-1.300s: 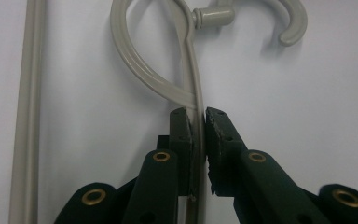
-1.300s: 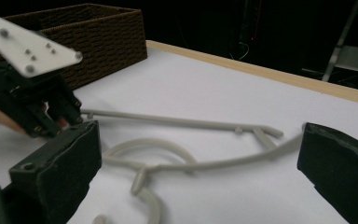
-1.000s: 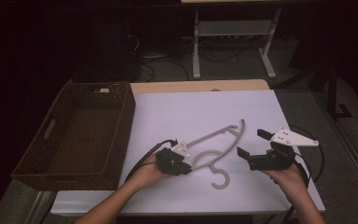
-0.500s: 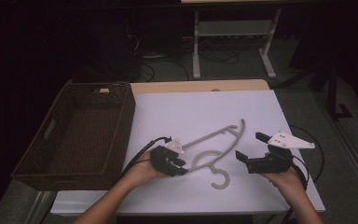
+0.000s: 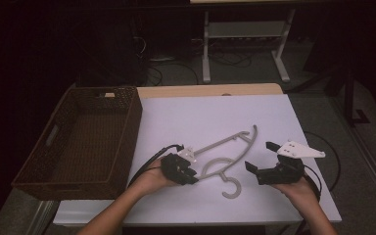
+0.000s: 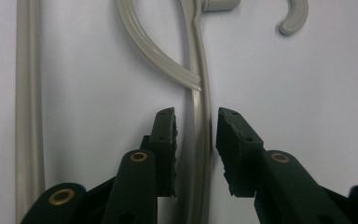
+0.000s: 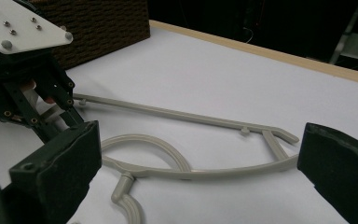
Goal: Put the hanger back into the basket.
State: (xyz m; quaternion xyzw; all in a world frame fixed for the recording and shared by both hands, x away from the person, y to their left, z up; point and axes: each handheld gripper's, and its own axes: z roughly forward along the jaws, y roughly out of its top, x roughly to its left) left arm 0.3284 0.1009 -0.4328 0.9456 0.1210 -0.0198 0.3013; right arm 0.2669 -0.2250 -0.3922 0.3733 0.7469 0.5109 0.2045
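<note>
Between the earlier frames and this one, both hands kept roughly their places and the hanger (image 5: 225, 161) lay where it had lain; the left gripper's (image 6: 196, 135) jaws had parted off the hanger's arm, then just been closing again. In the left gripper view its fingers (image 6: 167, 135) stood either side of the grey arm, slim gaps showing on both sides, pads not pressing: released, the bar between them. One finger sat just beside the bar, the other slightly farther off.

Right gripper (image 5: 267, 164): jaws spread wide, nothing between, fingers (image 7: 65, 158) clear of the plastic. Hanger's curved shoulder lay just ahead of them; its hook (image 5: 231, 187) lay between the two grippers on the near side.

Outward from the fingers: bare white table cover (image 5: 215, 117) beyond the hanger, open up to the wooden far edge (image 5: 210, 90). Right of the right gripper, a short strip of cover before the table's edge. Left of the left gripper, a little cover, then the basket's (image 5: 85, 137) wall close by. Near edge lay just behind both hands.

Count: one hanger, one wicker basket, two grippers, two hands.
</note>
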